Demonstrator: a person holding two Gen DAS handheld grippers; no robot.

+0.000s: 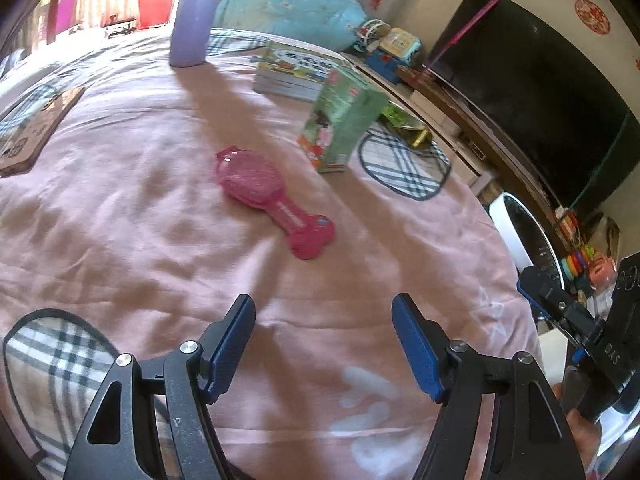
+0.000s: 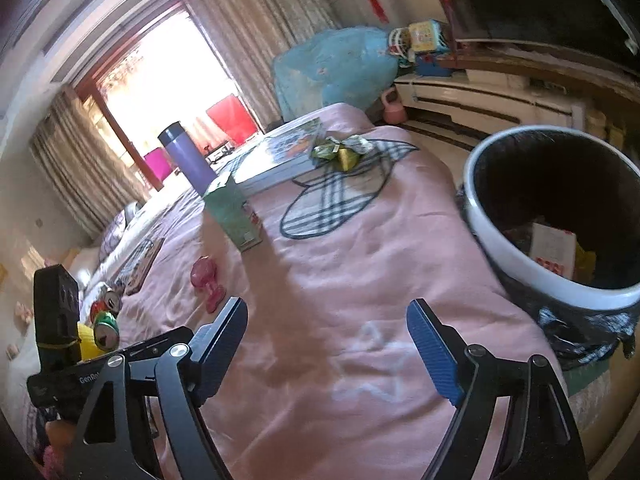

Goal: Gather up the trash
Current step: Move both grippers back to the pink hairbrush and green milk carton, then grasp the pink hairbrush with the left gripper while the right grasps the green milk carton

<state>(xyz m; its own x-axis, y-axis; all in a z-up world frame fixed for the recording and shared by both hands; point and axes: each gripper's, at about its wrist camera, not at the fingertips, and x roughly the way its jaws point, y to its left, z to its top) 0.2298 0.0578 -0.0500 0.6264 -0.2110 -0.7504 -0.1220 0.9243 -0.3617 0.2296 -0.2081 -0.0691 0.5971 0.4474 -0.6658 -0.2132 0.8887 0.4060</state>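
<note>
Both grippers hover over a bed with a pink cover. Left gripper: jaws wide apart, nothing between them, only bare cover beneath. Right gripper: jaws likewise wide open and empty.

Trash candidates: crumpled green and gold wrappers lie on the checked patch of the cover, touching the edge of a stack of books; in the left view they sit just behind a green carton. Two crushed drink cans lie near the bed's far-left side in the right view, beside the left gripper's body. A white bin with a black liner stands just beside the bed edge, close to the right gripper; some paper is already in it.

Not trash, by my reading: pink hairbrush, purple flask.

Handling judgement: the wrappers look light, soft and crinkly, likely slippery foil; they should compress, so pinch across the bunched middle and close well down. They rest on soft bedding, so the jaws may sink in and snag the cover. The cans are light, thin-walled and stiff enough; grip across the body.
</note>
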